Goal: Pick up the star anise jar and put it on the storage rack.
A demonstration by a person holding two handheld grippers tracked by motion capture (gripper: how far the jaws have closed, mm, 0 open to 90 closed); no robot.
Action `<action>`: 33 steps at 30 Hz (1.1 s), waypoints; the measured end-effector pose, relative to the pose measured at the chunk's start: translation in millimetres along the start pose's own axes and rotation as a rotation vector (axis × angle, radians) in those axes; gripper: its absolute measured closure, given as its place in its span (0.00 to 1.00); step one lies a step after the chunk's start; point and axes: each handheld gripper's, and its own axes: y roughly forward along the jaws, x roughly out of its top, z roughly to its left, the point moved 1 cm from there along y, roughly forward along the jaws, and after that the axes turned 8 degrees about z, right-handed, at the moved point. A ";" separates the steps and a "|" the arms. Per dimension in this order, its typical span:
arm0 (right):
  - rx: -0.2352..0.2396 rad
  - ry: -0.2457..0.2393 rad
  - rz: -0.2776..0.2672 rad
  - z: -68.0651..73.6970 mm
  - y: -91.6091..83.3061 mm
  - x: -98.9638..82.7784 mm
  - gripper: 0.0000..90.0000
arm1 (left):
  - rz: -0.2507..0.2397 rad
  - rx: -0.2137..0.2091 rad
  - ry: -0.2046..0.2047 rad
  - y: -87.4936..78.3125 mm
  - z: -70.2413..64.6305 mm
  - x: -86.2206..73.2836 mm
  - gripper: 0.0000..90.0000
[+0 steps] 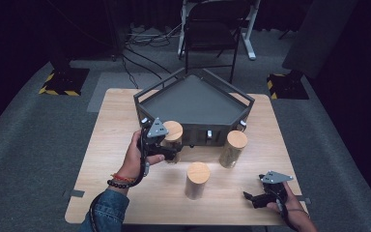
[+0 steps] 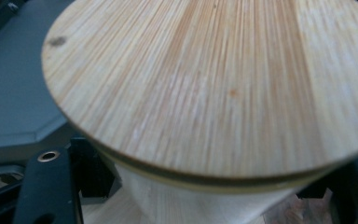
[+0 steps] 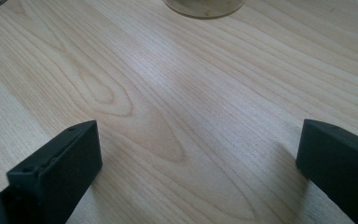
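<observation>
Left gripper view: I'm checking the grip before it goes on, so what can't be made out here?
- Left gripper fingers: contact with the jar is hidden under its blurred lid.
- Jar base: cut off by the bottom edge.
- Tray: mostly hidden behind the lid.
- High view: that jar's body is hidden by gripper and hand.

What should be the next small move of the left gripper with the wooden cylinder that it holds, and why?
Probably raise it a bit more, then carry it over the tray's rail. The left gripper is shut on the wooden cylinder, which sits right against the near wall of the grey tray. That rail looks about level with the cylinder's top, so it likely needs more height to clear it.
</observation>
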 end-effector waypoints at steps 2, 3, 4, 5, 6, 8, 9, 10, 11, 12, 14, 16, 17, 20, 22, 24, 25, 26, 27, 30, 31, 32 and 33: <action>0.000 0.000 0.000 0.0 0.0 0.0 0.00 | -0.004 0.003 -0.001 -1.8 1.3 4.2 0.28; 0.000 0.000 0.000 0.0 0.0 0.0 0.00 | -0.003 0.003 -0.001 -2.5 1.9 6.2 0.28; 0.000 0.000 0.000 0.0 0.0 0.0 0.00 | -0.003 0.008 0.001 -3.1 2.5 8.3 0.28; 0.000 0.000 0.000 0.0 0.0 0.0 0.00 | 0.000 0.014 0.002 -3.9 3.1 10.3 0.28; 0.000 0.000 0.000 0.0 0.0 0.0 0.00 | -0.003 0.014 0.000 -4.3 3.7 12.1 0.28; 0.000 0.000 0.000 0.0 0.0 0.0 0.00 | -0.005 0.013 0.001 -5.6 4.9 15.4 0.28; 0.000 0.000 0.000 0.0 0.0 0.0 0.00 | -0.002 0.016 0.004 -6.5 5.3 17.0 0.28; 0.000 0.000 0.000 0.0 0.0 0.0 0.00 | -0.002 0.021 0.008 -7.2 6.0 18.6 0.28; 0.000 0.000 0.000 0.0 0.0 0.0 0.00 | -0.004 0.025 0.004 -7.9 6.4 20.1 0.28; 0.000 0.000 0.000 0.0 0.0 0.0 0.00 | -0.005 0.029 0.003 -8.7 7.6 22.1 0.28; 0.000 0.000 0.000 0.0 0.0 0.0 0.00 | -0.008 0.029 -0.004 -9.8 9.1 25.1 0.28; 0.000 0.000 0.000 0.0 0.0 0.0 0.00 | -0.012 0.039 0.000 -11.4 9.8 29.4 0.28; 0.000 0.000 0.000 0.0 0.0 0.0 0.00 | -0.012 0.039 0.000 -11.4 9.8 29.4 0.28; 0.000 0.000 0.000 0.0 0.0 0.0 0.00 | -0.018 0.055 0.004 -14.7 11.0 37.4 0.28; 0.000 0.000 0.000 0.0 0.0 0.0 0.00 | -0.025 0.061 -0.001 -17.0 13.0 42.4 0.28; 0.000 0.000 0.000 0.0 0.0 0.0 0.00 | -0.029 0.068 -0.004 -18.8 14.8 46.0 0.28; 0.000 0.000 0.000 0.0 0.0 0.0 0.00 | -0.031 0.074 -0.007 -19.7 15.9 48.7 0.28; 0.000 0.000 0.000 0.0 0.0 0.0 0.00 | -0.029 0.078 -0.006 -20.5 16.8 50.2 0.28; 0.000 0.000 0.000 0.0 0.0 0.0 0.00 | -0.034 0.079 -0.012 -21.1 17.9 52.4 0.28; 0.000 0.000 0.000 0.0 0.0 0.0 0.00 | -0.044 0.081 -0.021 -23.3 22.3 59.2 0.28; 0.000 0.000 0.000 0.0 0.0 0.0 0.00 | -0.044 0.086 -0.021 -24.2 23.7 61.8 0.28; 0.000 0.000 0.000 0.0 0.0 0.0 0.00 | -0.048 0.088 -0.020 -24.8 24.8 64.6 0.28; 0.000 0.000 0.000 0.0 0.0 0.0 0.00 | -0.053 0.088 -0.023 -25.4 25.9 67.4 0.28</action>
